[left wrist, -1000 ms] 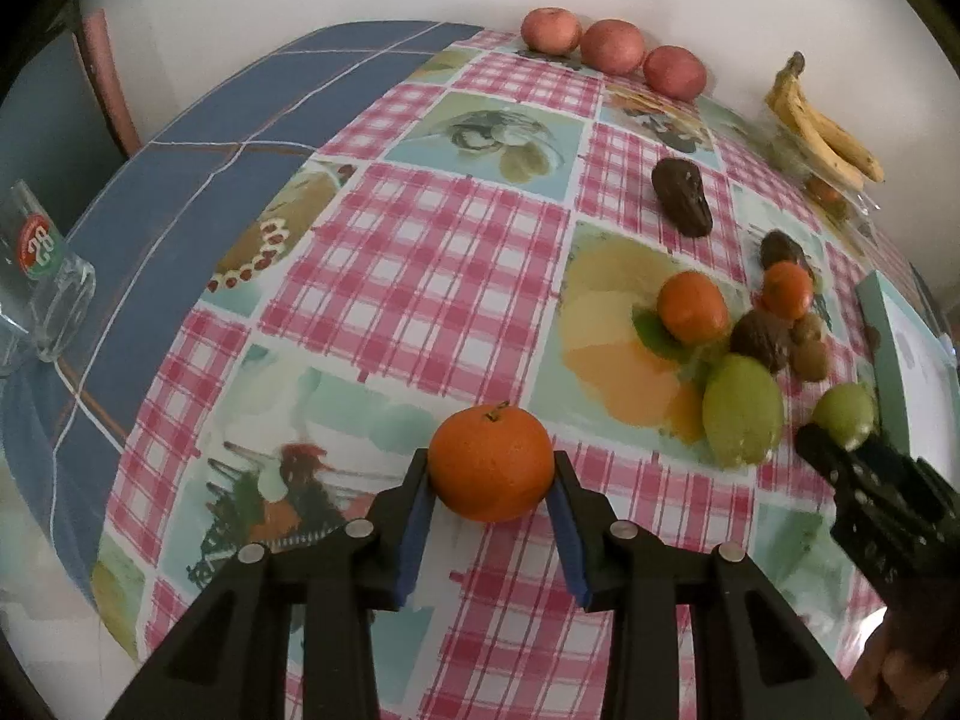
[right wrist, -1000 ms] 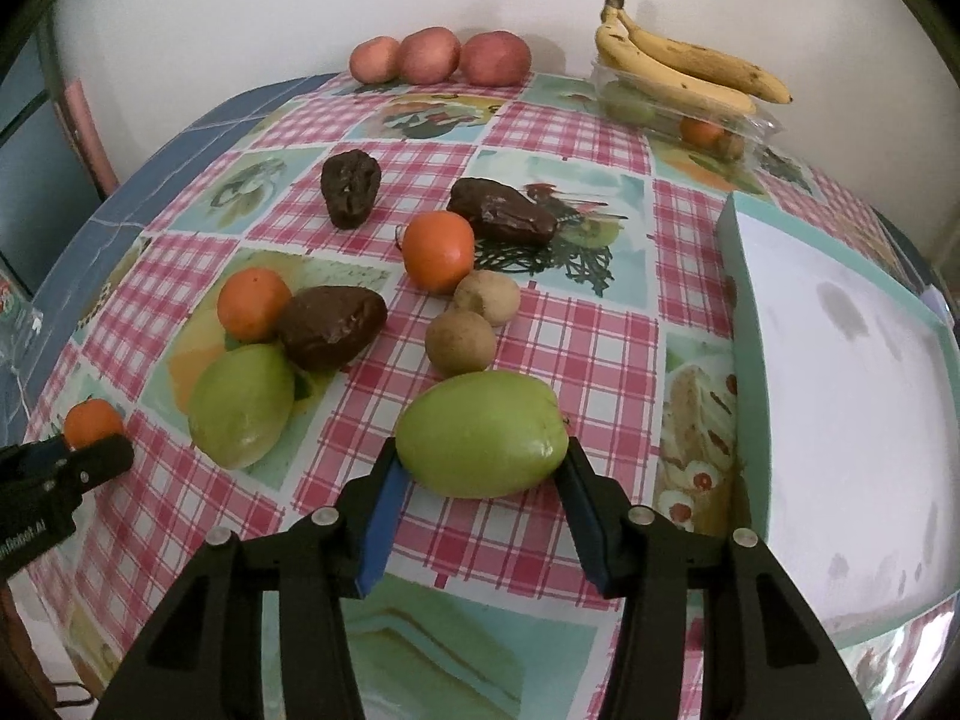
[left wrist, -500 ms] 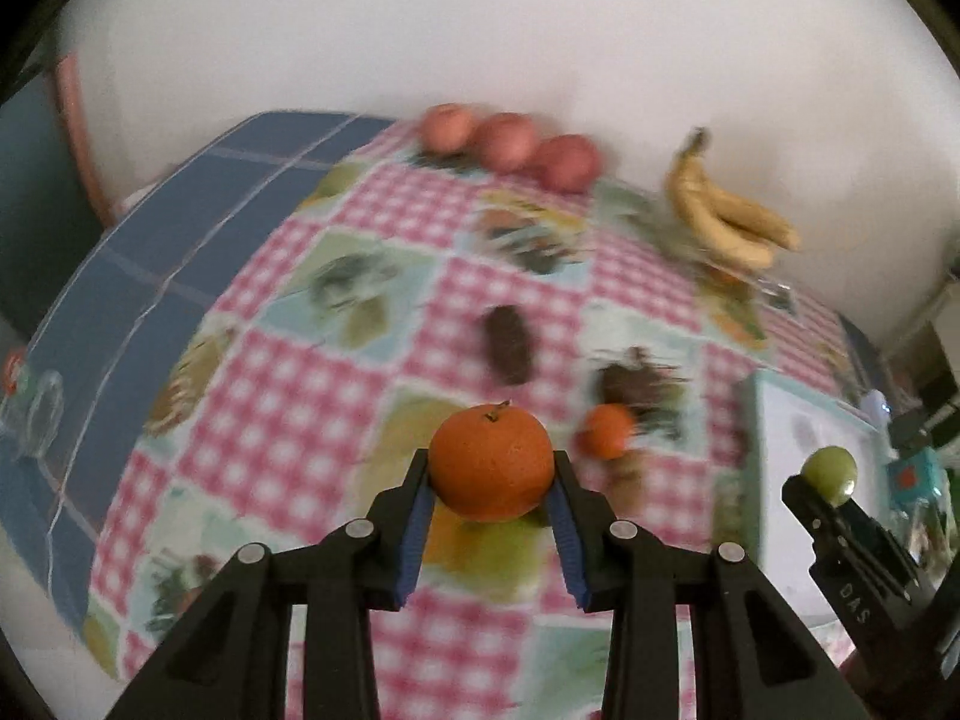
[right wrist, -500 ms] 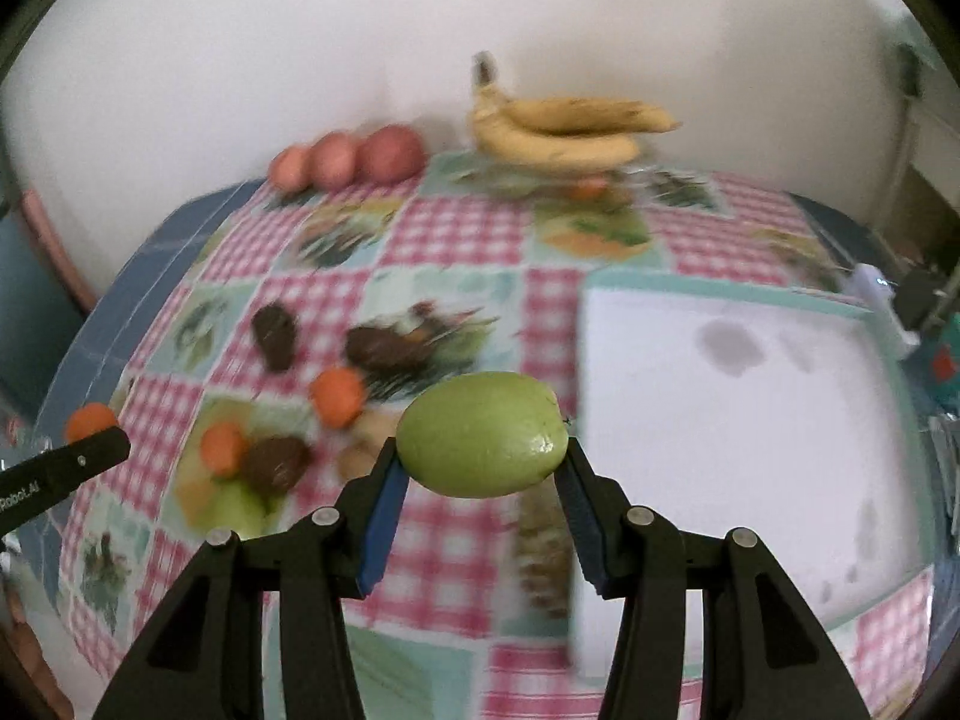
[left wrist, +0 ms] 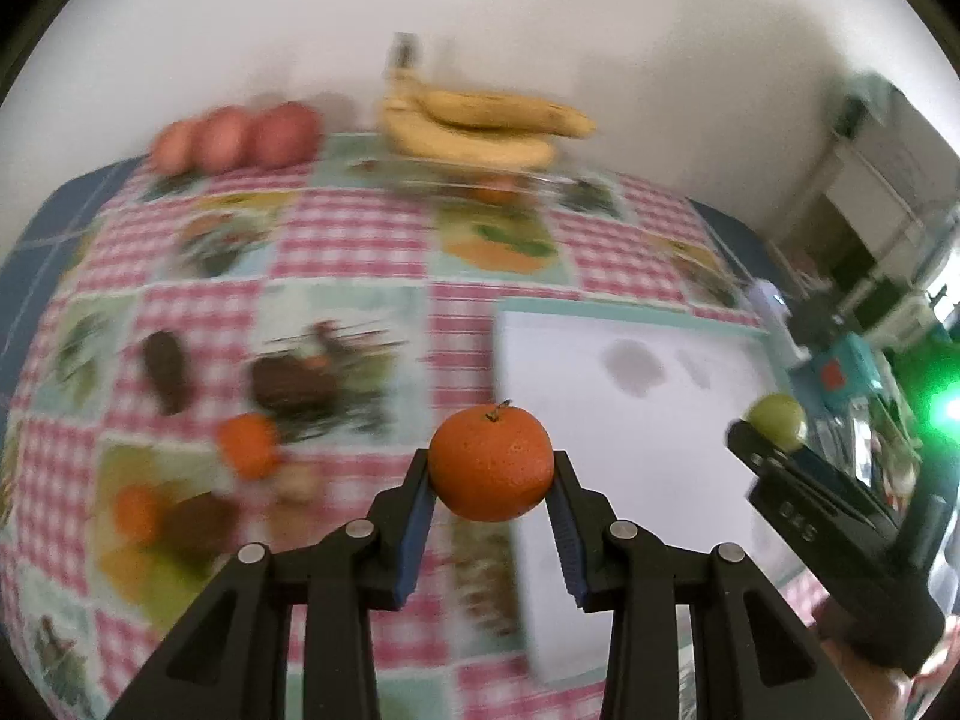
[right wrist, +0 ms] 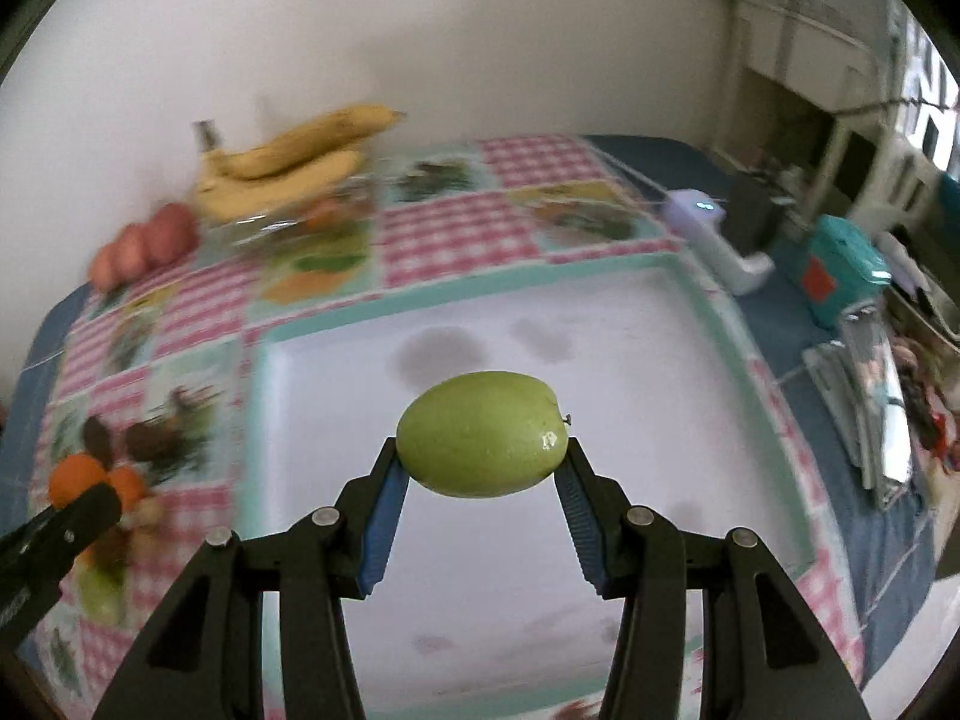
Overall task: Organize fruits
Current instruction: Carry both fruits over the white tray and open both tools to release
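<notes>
My left gripper [left wrist: 491, 474] is shut on an orange tangerine [left wrist: 491, 463], held in the air over the left edge of a white tray [left wrist: 630, 396] with a teal rim. In the right wrist view my right gripper [right wrist: 482, 465] is shut on a green mango [right wrist: 482, 433], which hangs above the middle of the white tray [right wrist: 468, 588]. The right gripper [left wrist: 774, 447] with its green mango [left wrist: 779, 421] also shows at the right of the left wrist view. The left gripper's tip [right wrist: 78, 501] shows at the left edge of the right wrist view.
Loose fruit lies left of the tray on the checked tablecloth [left wrist: 336, 234]: another tangerine [left wrist: 247, 444], dark brown fruits [left wrist: 165, 369], more blurred ones. Bananas [left wrist: 480, 126] on a clear box and three red apples [left wrist: 234, 135] line the back wall. Clutter [right wrist: 846, 276] stands right of the tray.
Both grippers have lifted their fruits and swung to the right, from over the loose fruit pile to over the white tray. Their grips have not changed.
</notes>
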Demonstrator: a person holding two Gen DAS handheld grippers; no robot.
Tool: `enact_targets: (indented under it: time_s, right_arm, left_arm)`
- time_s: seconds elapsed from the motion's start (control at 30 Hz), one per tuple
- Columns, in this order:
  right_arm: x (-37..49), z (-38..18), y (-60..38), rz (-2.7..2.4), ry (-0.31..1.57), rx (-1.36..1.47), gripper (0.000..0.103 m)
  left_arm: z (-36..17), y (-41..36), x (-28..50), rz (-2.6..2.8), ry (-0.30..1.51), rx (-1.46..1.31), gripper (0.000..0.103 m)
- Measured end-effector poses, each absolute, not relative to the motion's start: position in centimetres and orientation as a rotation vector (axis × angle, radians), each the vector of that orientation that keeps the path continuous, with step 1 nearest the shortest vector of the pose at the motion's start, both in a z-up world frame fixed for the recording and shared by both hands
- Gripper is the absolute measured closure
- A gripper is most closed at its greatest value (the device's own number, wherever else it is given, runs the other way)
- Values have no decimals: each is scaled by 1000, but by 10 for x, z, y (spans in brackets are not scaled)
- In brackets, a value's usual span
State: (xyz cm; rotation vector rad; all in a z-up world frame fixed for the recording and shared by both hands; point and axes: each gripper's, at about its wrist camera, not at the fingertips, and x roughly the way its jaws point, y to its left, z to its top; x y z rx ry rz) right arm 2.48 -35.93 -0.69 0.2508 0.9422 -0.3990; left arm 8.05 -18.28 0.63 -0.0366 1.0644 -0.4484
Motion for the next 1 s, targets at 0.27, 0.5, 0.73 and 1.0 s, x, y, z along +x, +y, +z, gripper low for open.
enact_targets:
  time_s: [0.27,0.5,0.73,1.0]
  right_arm:
    - [22,-24,-413,-491,958,280,51]
    - [34,-44,-439,-536,989,310,51]
    - [43,-58,-452,-559,1019,303,51]
    - [52,-63,-451,-578,1002,259,51]
  left_arm:
    - [-16,-250,90,-547,1064,57,64]
    - [-34,-277,101,-594,1067,98,64]
    - [-53,-289,111,-603,1089,111,64]
    - [-60,-294,115,-595,1063,122,63]
